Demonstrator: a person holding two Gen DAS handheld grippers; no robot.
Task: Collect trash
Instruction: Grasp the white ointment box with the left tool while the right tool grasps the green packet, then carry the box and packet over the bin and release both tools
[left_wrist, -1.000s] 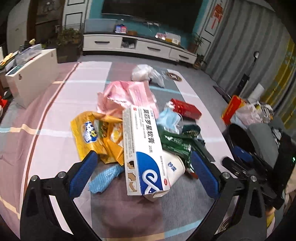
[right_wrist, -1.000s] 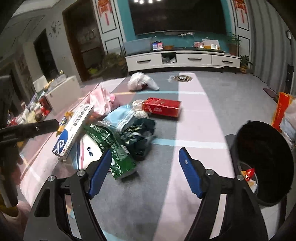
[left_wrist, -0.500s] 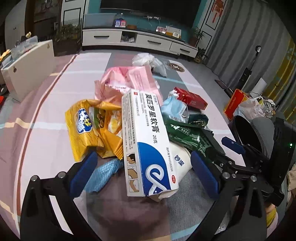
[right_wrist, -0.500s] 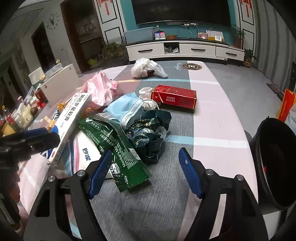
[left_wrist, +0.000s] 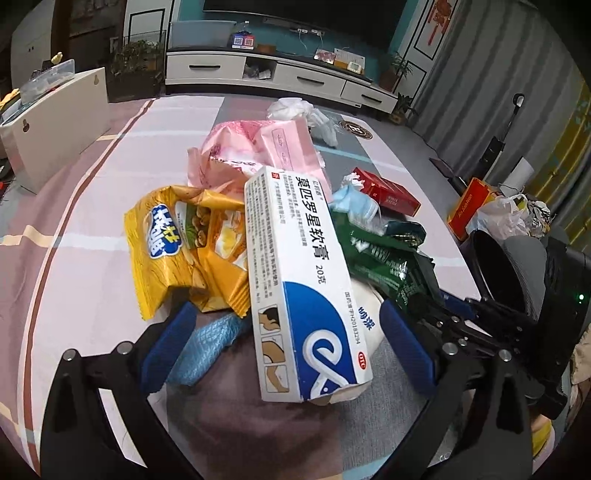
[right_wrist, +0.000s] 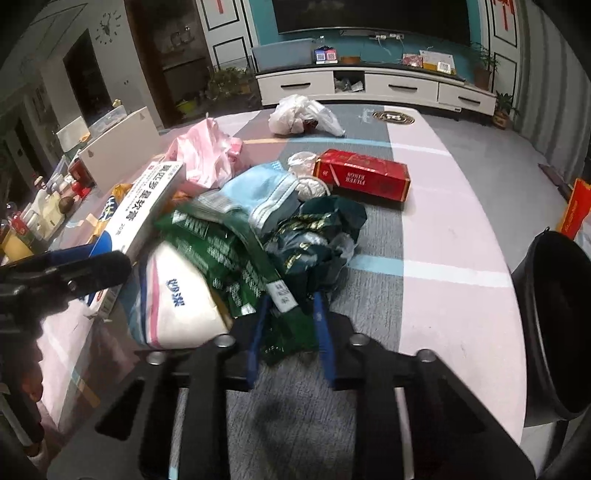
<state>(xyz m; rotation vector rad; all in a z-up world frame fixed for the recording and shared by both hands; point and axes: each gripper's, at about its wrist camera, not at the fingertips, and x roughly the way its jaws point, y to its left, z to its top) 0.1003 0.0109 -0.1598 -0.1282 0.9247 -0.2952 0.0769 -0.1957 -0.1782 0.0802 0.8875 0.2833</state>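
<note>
Fingers of the right gripper have just been closing and now pinch the near end of a green foil wrapper. That wrapper runs under a blue face mask and a dark crumpled bag, so a lift may drag both along or tear the foil. Left gripper stands spread around a white-and-blue ointment box, not touching it; the box overhangs a paper cup and could tip. Trash sits heaped mid-worktop. Open room lies right, toward the black bin just past the worktop's right edge.
</note>
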